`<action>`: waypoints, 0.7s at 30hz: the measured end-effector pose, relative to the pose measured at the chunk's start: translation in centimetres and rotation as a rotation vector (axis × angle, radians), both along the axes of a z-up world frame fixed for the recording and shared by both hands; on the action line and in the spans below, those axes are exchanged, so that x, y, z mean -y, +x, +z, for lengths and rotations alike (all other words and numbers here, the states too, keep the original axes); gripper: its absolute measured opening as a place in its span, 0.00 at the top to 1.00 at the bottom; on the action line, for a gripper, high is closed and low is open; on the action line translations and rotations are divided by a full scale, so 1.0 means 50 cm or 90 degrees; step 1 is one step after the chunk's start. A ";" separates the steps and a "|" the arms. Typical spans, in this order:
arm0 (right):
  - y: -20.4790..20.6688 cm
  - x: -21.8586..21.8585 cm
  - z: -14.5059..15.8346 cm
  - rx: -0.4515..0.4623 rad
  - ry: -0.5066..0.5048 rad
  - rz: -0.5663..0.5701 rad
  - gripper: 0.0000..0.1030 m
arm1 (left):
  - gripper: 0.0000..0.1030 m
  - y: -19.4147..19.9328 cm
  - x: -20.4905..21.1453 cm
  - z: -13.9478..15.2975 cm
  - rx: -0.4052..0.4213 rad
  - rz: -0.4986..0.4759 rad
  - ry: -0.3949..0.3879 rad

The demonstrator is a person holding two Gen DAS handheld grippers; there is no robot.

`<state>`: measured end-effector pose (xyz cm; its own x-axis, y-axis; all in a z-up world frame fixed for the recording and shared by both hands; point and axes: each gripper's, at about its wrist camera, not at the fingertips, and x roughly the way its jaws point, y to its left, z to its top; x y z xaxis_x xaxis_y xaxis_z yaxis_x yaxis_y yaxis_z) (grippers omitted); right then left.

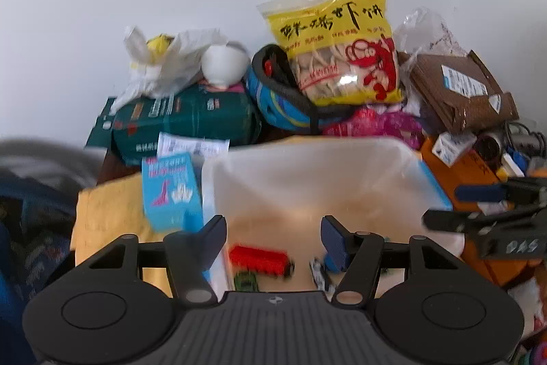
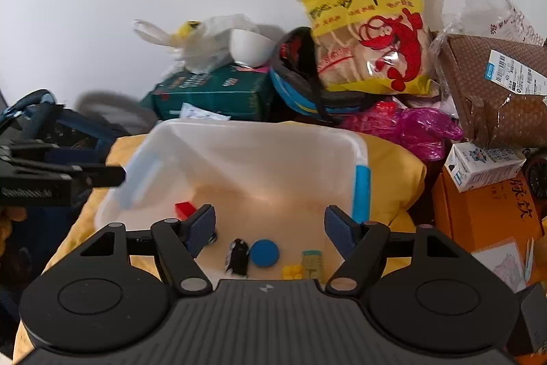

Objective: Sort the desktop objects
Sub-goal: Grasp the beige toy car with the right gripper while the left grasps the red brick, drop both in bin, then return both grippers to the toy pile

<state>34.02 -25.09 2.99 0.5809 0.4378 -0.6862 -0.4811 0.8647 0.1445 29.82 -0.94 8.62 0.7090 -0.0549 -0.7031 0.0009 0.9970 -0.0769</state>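
Your left hand-held gripper (image 1: pixel 273 236) hangs wide open and empty over the translucent plastic bin (image 2: pixel 259 139) on the yellow cloth (image 2: pixel 393 166). Inside, left to right: a red ribbed toy block (image 1: pixel 259 259), a small black toy car (image 2: pixel 238 255), a round blue disc (image 2: pixel 264 252). Your right hand-held gripper (image 2: pixel 270 228) is spread wide too, holding nothing.

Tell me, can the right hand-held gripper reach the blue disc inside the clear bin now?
Probably yes. The right hand-held gripper is open above the clear bin, and the blue disc lies uncovered on the floor between its fingers.
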 end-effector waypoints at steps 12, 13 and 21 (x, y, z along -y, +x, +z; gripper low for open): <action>-0.312 0.041 -0.166 -0.018 -0.024 0.092 0.43 | 0.37 -0.318 0.060 -0.198 -0.016 -0.068 -0.011; -0.330 0.037 -0.188 -0.033 -0.032 0.099 0.49 | 0.37 -0.331 0.067 -0.212 -0.019 -0.070 -0.008; -0.371 -0.021 -0.257 -0.066 -0.062 0.133 0.52 | 0.42 -0.374 0.113 -0.294 -0.052 -0.121 0.024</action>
